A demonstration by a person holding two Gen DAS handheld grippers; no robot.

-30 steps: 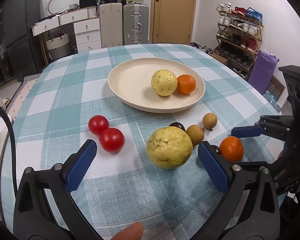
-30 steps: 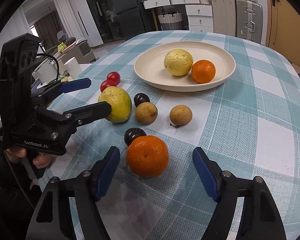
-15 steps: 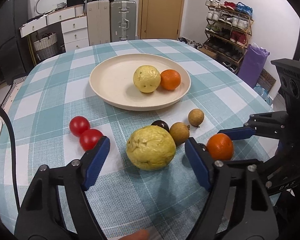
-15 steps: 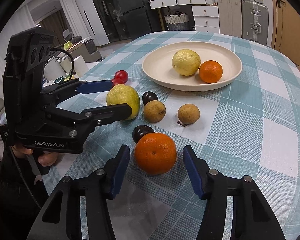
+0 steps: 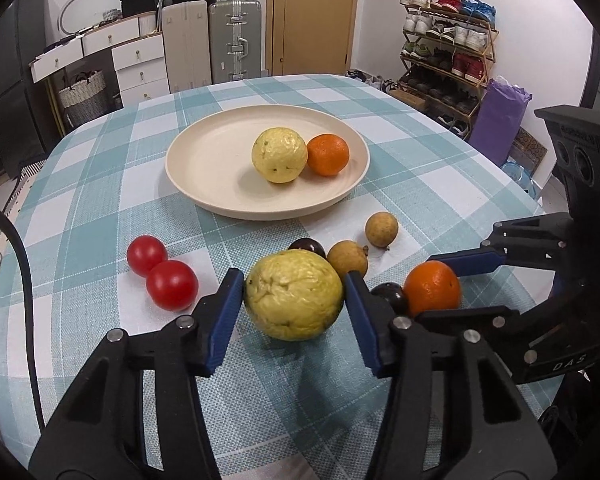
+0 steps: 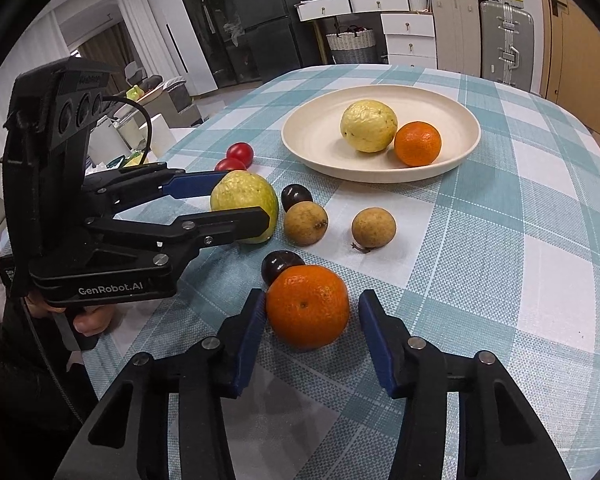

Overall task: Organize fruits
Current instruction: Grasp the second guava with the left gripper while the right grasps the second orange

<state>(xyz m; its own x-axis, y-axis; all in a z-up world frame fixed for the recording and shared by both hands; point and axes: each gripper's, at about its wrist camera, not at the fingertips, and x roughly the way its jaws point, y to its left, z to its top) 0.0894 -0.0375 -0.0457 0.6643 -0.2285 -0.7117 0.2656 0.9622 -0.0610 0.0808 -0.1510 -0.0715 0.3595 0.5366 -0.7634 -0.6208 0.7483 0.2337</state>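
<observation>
A cream plate (image 5: 204, 168) holds a yellow guava (image 5: 279, 154) and an orange (image 5: 327, 154). My left gripper (image 5: 294, 300) is shut on a second yellow guava (image 5: 293, 294) that rests on the tablecloth. My right gripper (image 6: 312, 316) is around a second orange (image 6: 308, 306); the left pad touches it, and a small gap shows at the right pad. The left gripper also shows in the right wrist view (image 6: 236, 200). The plate (image 6: 464, 148) shows there too.
Two red tomatoes (image 5: 162, 272) lie left of the held guava. Two brown longans (image 6: 338, 226) and two dark plums (image 6: 294, 198) lie between the grippers and the plate. The round table has a checked teal cloth (image 5: 100, 184).
Both grippers moved forward and their jaws narrowed. The left closed onto the guava; the right closed in around the orange.
</observation>
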